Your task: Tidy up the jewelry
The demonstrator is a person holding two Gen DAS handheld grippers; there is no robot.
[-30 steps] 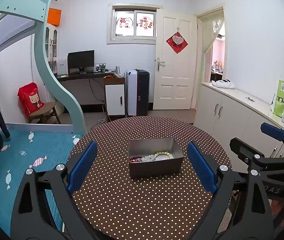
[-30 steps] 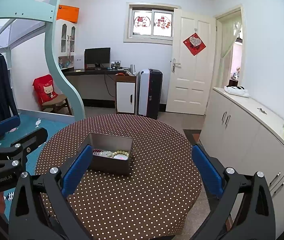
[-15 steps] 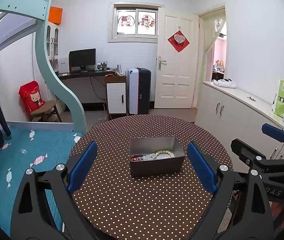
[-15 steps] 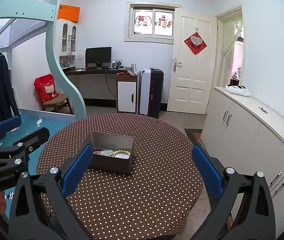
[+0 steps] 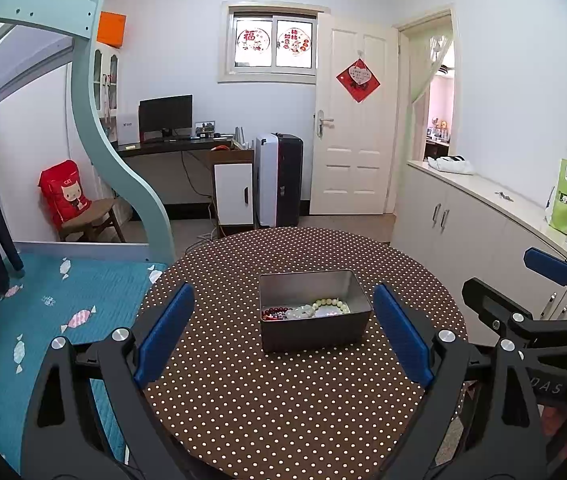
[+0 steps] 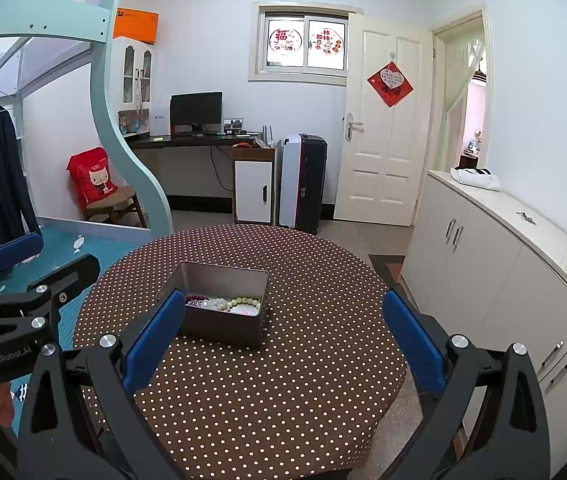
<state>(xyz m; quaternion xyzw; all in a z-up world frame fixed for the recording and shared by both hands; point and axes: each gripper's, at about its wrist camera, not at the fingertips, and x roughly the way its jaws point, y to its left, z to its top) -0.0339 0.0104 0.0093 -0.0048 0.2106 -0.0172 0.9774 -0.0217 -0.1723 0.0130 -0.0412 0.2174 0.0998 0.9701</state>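
Hovering short of the grey rectangular metal tin (image 5: 315, 312) on the brown polka-dot round table (image 5: 283, 400), the left gripper (image 5: 283, 334) stands wide apart, empty; reaching in comes next. Beaded bracelets (image 5: 307, 311) lie along the tin's near wall.

From the right wrist, the right gripper (image 6: 283, 338) gapes too, seemingly touching nothing, with the tin left of centre.

The right tool (image 6: 283, 338) hovers over the near side of a round table (image 6: 303, 380) in a brown dotted cloth, its blue pads spread wide with nothing between them. A grey metal tin (image 6: 219, 312) sits left of centre, holding pale green beads (image 6: 245, 301) and dark red beads (image 6: 194, 300) (heaped at its near end). The left tool (image 6: 23, 268) shows at the left edge, also spread wide.
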